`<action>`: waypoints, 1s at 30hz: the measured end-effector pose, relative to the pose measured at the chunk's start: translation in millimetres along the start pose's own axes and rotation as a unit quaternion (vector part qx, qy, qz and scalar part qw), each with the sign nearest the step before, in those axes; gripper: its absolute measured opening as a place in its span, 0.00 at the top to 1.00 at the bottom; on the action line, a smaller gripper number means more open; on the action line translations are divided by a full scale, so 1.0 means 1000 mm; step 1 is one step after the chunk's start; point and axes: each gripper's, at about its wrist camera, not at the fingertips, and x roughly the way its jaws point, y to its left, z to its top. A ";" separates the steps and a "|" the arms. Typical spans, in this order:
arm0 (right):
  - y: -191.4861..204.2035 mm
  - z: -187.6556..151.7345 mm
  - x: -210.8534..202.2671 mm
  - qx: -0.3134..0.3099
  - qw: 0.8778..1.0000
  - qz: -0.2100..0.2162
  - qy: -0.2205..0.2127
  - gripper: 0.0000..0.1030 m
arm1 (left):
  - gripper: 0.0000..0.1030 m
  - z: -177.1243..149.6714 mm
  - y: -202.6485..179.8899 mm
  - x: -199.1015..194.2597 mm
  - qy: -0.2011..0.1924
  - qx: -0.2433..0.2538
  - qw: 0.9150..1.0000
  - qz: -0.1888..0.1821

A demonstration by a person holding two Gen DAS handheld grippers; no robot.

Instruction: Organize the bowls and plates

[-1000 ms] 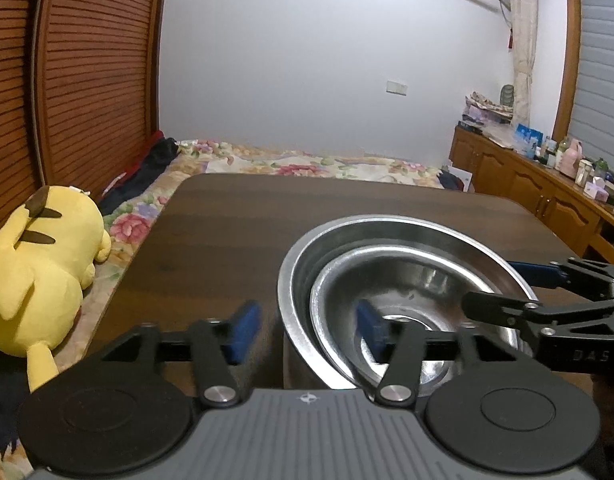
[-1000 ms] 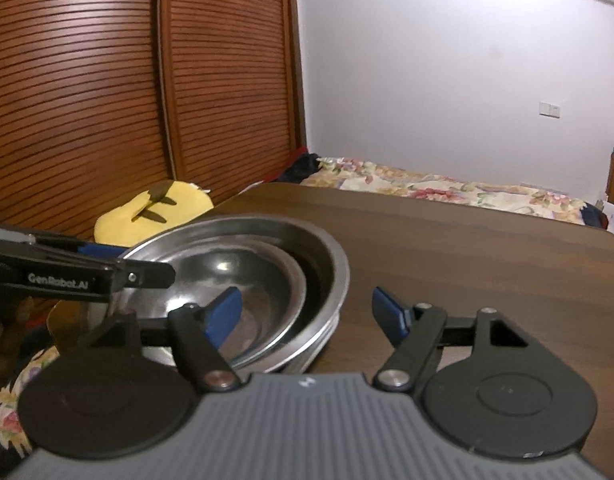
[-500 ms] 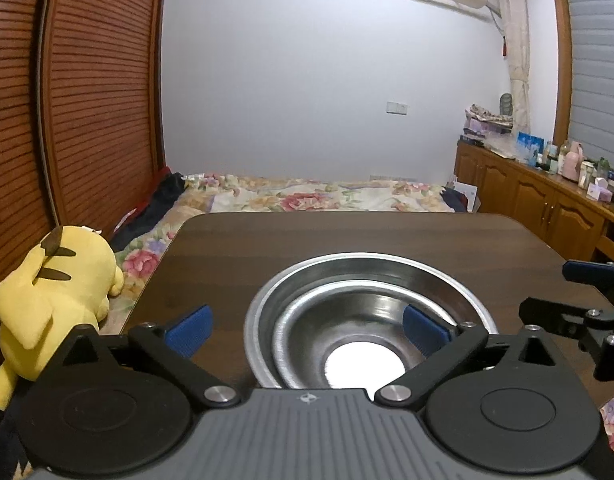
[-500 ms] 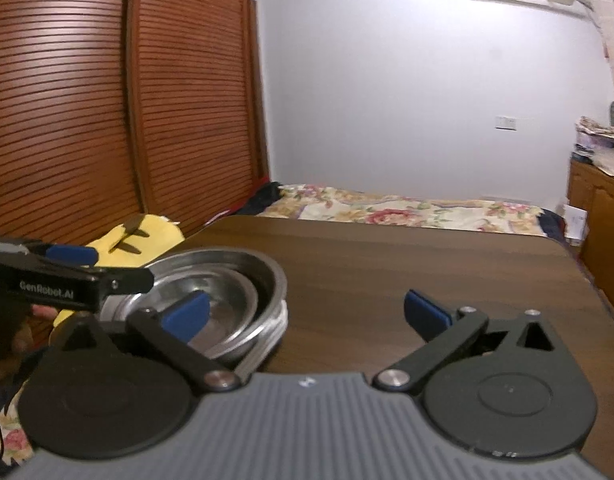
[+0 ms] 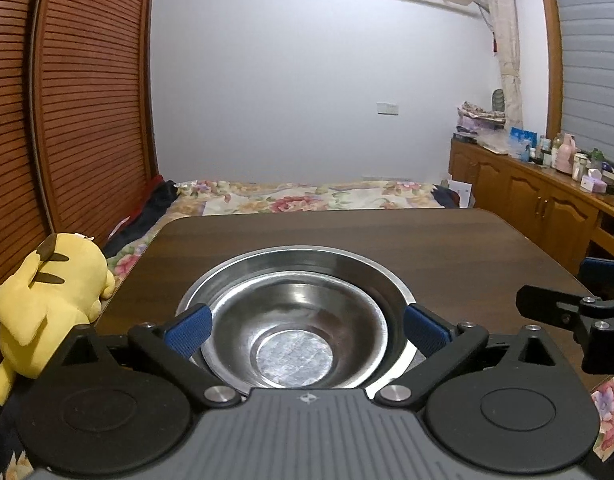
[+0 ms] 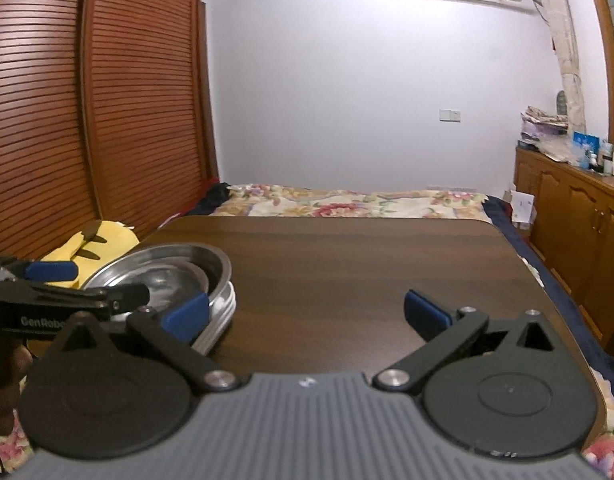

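Both wrist views look low across the table [image 5: 447, 248] toward the bed [image 6: 347, 202], sharing the nested bowls [image 5: 299, 320].

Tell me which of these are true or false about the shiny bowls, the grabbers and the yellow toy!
1. The small steel bowl sits inside the big steel bowl. True.
2. The left gripper is squeezing a bowl. False: it is open, gripping nothing.
3. The yellow plush toy lies on the table. False: it lies beside the table, left of it.
4. The right gripper is open. True.
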 end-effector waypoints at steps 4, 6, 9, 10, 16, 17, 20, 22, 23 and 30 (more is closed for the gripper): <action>0.001 -0.004 -0.002 -0.006 1.000 -0.017 -0.002 0.00 | 0.00 -0.001 -0.005 -0.002 -0.003 -0.001 1.000 0.005; 0.000 -0.006 -0.003 -0.003 1.000 -0.024 -0.001 0.00 | 0.00 -0.004 -0.006 -0.003 -0.005 0.004 1.000 0.005; -0.002 -0.009 -0.003 0.005 1.000 -0.028 0.001 0.00 | 0.00 -0.007 -0.005 -0.004 -0.006 0.008 1.000 0.009; -0.003 -0.010 -0.003 0.006 1.000 -0.029 0.001 0.00 | 0.00 -0.009 -0.005 -0.004 -0.005 0.009 1.000 0.009; -0.003 -0.016 0.001 0.006 0.999 -0.038 0.009 0.00 | 0.00 -0.016 -0.006 -0.005 0.001 0.010 1.000 0.021; -0.004 -0.018 0.002 0.006 0.999 -0.039 0.010 0.00 | 0.00 -0.018 -0.005 -0.005 0.002 0.010 1.000 0.023; -0.005 -0.023 0.003 0.007 0.999 -0.042 0.015 0.00 | 0.00 -0.023 -0.006 -0.005 0.004 0.014 0.999 0.031; -0.006 -0.025 0.003 0.008 0.999 -0.042 0.018 0.00 | 0.00 -0.025 -0.006 -0.004 0.004 0.012 1.000 0.028; -0.006 -0.026 0.004 0.009 0.999 -0.042 0.019 0.00 | 0.00 -0.025 -0.006 -0.005 0.004 0.011 1.000 0.027; -0.007 -0.024 0.001 0.009 0.999 -0.041 0.017 0.00 | 0.00 -0.026 -0.007 -0.004 0.005 0.016 1.000 0.027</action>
